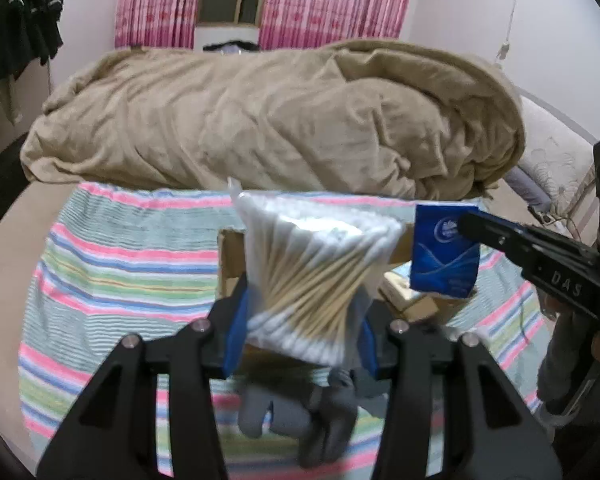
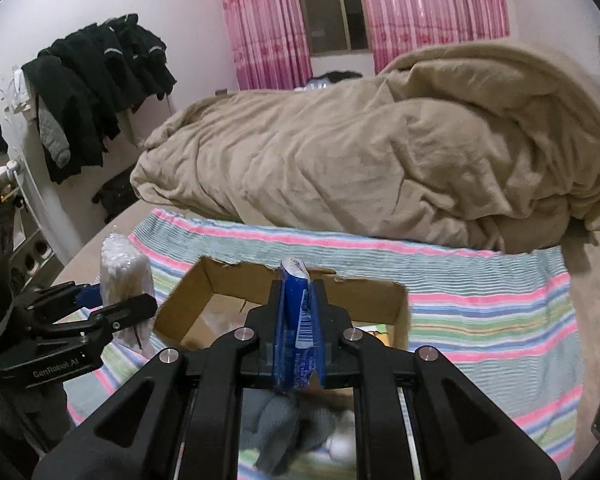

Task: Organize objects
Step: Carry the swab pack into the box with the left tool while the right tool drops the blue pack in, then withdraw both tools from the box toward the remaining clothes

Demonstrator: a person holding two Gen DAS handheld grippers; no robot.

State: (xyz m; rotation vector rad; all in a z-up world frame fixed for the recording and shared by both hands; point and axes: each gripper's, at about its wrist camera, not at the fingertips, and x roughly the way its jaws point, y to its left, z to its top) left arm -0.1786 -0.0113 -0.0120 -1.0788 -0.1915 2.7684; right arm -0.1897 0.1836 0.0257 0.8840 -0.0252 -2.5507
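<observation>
My left gripper (image 1: 300, 320) is shut on a clear bag of cotton swabs (image 1: 316, 264) and holds it above the open cardboard box (image 1: 232, 256). My right gripper (image 2: 298, 312) is shut on a blue tissue pack (image 2: 298, 320), held upright over the same box (image 2: 204, 280). In the left wrist view the tissue pack (image 1: 444, 252) hangs to the right of the swabs, pinched by the right gripper. In the right wrist view the swab bag (image 2: 124, 276) and left gripper (image 2: 116, 308) sit at the left of the box.
The box stands on a striped cloth (image 1: 120, 264) on the bed. A rumpled tan blanket (image 1: 260, 120) lies behind it. Grey socks (image 1: 300, 412) lie on the cloth below the left gripper. Dark clothes (image 2: 96, 92) hang on the left wall.
</observation>
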